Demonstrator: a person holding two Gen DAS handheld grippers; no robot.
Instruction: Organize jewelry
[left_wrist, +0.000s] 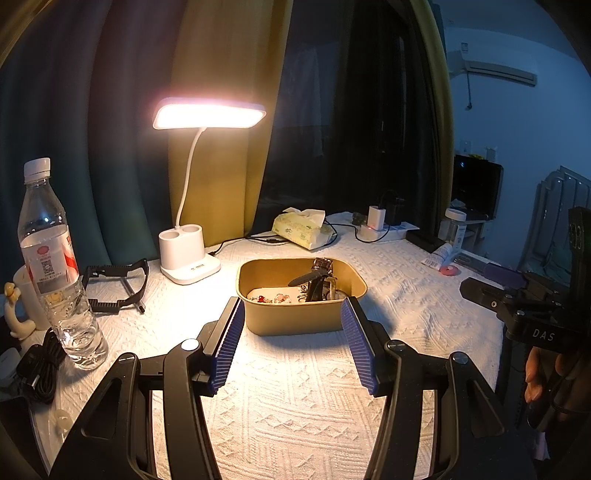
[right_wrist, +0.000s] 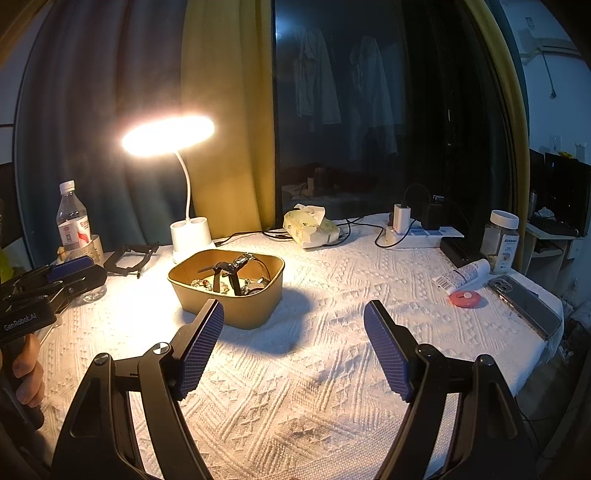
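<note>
A tan rectangular box (left_wrist: 295, 317) sits on the white textured cloth; it also shows in the right wrist view (right_wrist: 236, 310). Inside lie a black-strapped watch (left_wrist: 314, 280), a beaded bracelet (left_wrist: 273, 298) and other jewelry, seen too in the right wrist view (right_wrist: 231, 269). My left gripper (left_wrist: 293, 314) is open and empty, its blue pads flanking the box's near wall just in front of it. My right gripper (right_wrist: 293, 314) is open and empty, above the cloth to the right of the box.
A lit white desk lamp (left_wrist: 188, 258) stands behind the box. A water bottle (left_wrist: 51, 266) and black clip (left_wrist: 118, 284) are at left. A tissue pack (right_wrist: 310, 225), power strip (right_wrist: 417, 232), jar (right_wrist: 500, 240), tube (right_wrist: 461, 275), pink disc (right_wrist: 465, 298) and phone (right_wrist: 524, 306) lie at right.
</note>
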